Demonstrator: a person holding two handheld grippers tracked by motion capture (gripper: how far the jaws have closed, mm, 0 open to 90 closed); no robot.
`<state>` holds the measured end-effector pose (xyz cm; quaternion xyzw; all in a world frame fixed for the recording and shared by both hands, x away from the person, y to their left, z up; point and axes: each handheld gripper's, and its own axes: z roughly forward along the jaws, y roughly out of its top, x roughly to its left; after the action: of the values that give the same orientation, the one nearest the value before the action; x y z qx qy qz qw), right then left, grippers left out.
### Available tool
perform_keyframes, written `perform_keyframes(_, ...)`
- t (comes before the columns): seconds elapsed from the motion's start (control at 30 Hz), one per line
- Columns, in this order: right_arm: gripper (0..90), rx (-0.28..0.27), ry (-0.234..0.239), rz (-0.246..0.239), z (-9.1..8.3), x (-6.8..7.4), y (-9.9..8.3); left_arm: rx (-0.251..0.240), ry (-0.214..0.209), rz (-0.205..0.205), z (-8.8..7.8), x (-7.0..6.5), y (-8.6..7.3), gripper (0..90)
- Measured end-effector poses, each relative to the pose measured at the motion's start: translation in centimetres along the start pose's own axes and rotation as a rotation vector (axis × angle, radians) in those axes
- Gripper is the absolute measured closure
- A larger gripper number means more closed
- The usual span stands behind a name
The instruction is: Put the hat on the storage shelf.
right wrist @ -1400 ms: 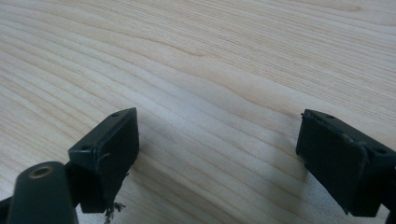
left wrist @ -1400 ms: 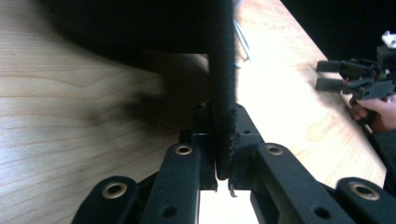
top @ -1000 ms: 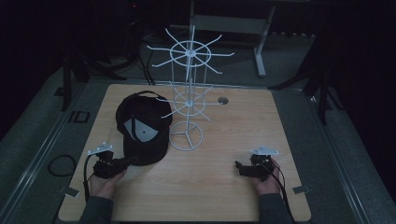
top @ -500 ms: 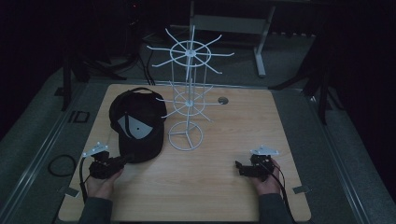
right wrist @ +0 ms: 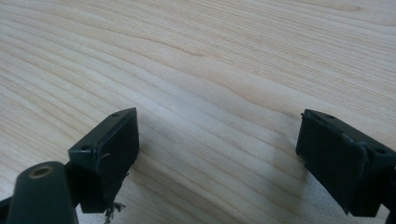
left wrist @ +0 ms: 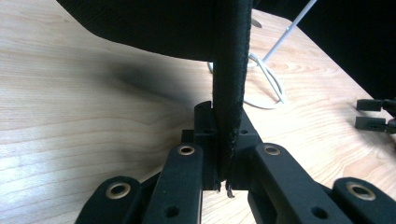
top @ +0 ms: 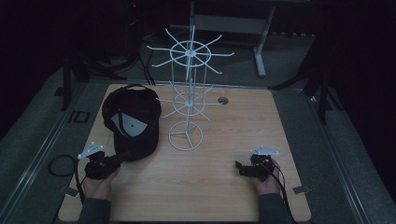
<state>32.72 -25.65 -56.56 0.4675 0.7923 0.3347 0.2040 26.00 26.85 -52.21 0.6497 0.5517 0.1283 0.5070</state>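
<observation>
A black cap (top: 133,126) with a grey inner patch lies on the wooden table (top: 224,186), left of a white wire display rack (top: 189,100). My left gripper (top: 117,160) is at the cap's near edge, shut on the brim. In the left gripper view the brim's edge (left wrist: 229,93) runs down between the closed jaws, and the rack's base ring (left wrist: 261,88) lies behind it. My right gripper (top: 239,168) rests near the table's front right, open, with bare wood between its fingers (right wrist: 109,154).
A small round grommet (top: 222,100) sits in the table behind the rack. A cable loop (top: 60,164) hangs off the table's left edge. Dark floor and a desk leg (top: 260,56) lie beyond the far edge.
The cap has slid toward the left and nearer to the front, drawn along with my left gripper. The right gripper has stayed put.
</observation>
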Motion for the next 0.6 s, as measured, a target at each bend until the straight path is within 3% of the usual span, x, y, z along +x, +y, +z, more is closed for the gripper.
perform_keyframes(0.6, 12.9, 0.000, 0.000, 0.000, 0.0, 0.0, 0.0, -0.044, 0.064, -0.003, -1.2, -0.2, 0.3, 85.9)
